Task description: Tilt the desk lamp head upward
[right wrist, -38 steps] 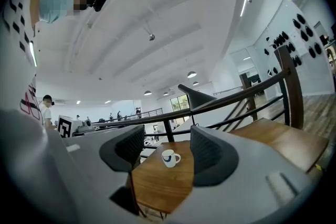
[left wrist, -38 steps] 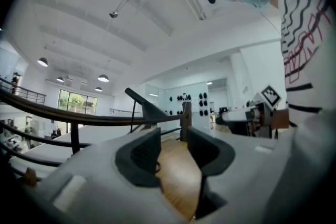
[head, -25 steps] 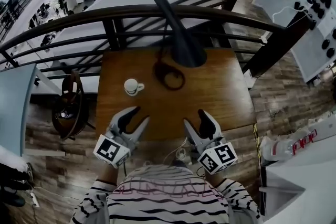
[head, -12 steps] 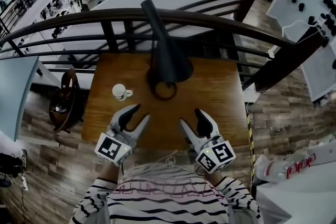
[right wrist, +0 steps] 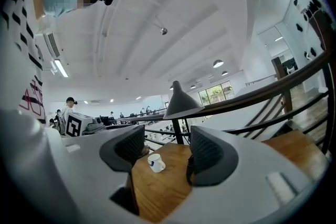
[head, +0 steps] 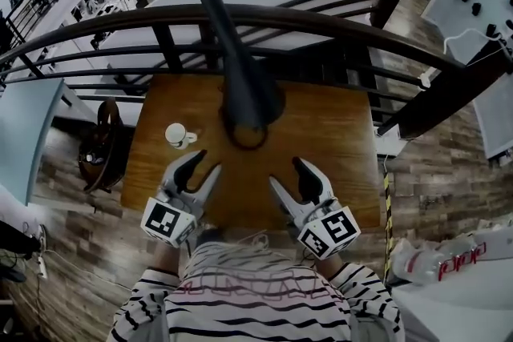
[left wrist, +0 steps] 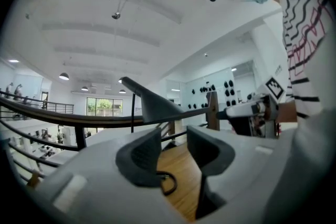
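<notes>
The desk lamp (head: 244, 88) stands at the far middle of the wooden worktop (head: 337, 140), with a cable loop (head: 244, 142) at its base. A white cup (head: 176, 135) sits to its left. The left tongs (head: 207, 164) and right tongs (head: 286, 172) hover over the near edge, both spread apart and empty.

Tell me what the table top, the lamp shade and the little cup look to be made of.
The table top looks like wood or wood-look laminate: brown, streaked grain, slight sheen. The lamp shade is a dark, smooth, matte cone, painted metal or plastic; I cannot tell which. The cup is likely glazed ceramic: white and glossy.
</notes>
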A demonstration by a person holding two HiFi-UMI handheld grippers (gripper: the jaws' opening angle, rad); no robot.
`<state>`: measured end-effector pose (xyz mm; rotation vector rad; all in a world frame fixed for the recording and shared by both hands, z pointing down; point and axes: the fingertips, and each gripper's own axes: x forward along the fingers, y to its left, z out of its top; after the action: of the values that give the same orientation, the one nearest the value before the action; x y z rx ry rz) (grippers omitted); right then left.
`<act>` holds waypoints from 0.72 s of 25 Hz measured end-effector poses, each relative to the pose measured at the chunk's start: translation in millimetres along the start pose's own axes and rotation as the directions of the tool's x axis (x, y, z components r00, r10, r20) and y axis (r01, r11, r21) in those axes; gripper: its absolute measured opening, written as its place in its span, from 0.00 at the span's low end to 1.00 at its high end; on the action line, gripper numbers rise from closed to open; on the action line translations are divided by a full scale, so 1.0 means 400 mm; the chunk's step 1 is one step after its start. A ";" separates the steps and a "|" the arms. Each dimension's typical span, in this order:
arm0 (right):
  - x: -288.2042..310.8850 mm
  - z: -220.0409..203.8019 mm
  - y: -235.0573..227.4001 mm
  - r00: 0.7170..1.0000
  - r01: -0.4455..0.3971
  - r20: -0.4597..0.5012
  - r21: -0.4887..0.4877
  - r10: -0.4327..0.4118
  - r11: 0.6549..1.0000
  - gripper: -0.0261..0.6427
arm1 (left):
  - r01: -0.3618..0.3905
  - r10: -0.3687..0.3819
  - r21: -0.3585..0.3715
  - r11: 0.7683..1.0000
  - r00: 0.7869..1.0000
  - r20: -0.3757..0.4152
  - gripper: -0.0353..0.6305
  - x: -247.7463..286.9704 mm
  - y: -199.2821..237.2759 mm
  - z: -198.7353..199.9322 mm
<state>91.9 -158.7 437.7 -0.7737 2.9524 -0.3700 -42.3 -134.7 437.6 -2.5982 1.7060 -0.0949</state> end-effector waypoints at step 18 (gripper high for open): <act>0.224 0.021 -0.011 0.997 0.073 0.013 0.028 -0.073 0.997 0.42 | 0.092 -0.092 0.045 0.995 0.996 0.001 0.28 0.145 0.264 0.031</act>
<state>17.1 -208.0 430.3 -0.8792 2.9058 -0.4078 -115.1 -229.8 420.9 -2.6422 1.5641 -0.1294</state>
